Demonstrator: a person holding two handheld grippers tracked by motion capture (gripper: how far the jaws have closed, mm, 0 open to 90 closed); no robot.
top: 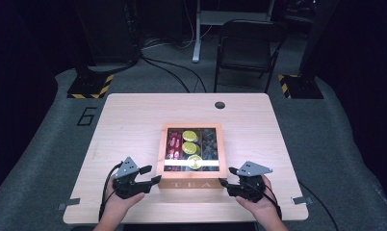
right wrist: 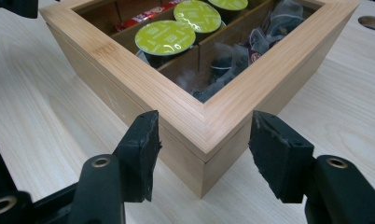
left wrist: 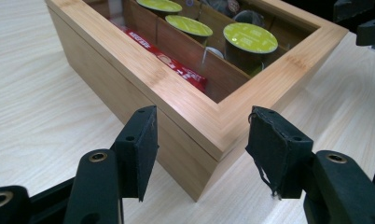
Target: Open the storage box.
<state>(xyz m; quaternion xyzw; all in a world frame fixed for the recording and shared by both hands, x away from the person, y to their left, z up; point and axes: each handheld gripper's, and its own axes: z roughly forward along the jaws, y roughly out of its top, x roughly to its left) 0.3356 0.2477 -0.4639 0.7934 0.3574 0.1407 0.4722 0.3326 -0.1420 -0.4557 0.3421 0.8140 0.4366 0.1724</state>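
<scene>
I have the square bamboo tea box with a glass-paned lid (top: 190, 183) near the middle of the pale wooden table (top: 134, 120), toward my edge, its front face lettered TEA. The lid looks shut, frame flush on the body.

Left gripper (top: 152, 175) sits at the box's near left corner. In the left gripper view that corner (left wrist: 209, 140) stands between my two black jaws, which are spread wide on either side; I see a gap at each pad (left wrist: 139, 144), no contact that I can confirm. My left hand (top: 119, 199) rests low on the table edge.

Right gripper (top: 226, 177) mirrors it at the near right corner. In the right gripper view the corner (right wrist: 204, 140) points straight between the parted jaws, both pads (right wrist: 276, 154) standing clear of the wood. Nothing held on either side.

Through the glass: round lime-green-topped capsules (right wrist: 164, 37) in the middle compartment, a red foil packet (left wrist: 181, 70) in the left one, dark grey wrapped sachets (right wrist: 269, 32) in the right one.

Beyond the box, a round cable hole (top: 220, 105) in the table's far edge. A dark folding chair (top: 244, 48) stands behind the table on grey carpet.
</scene>
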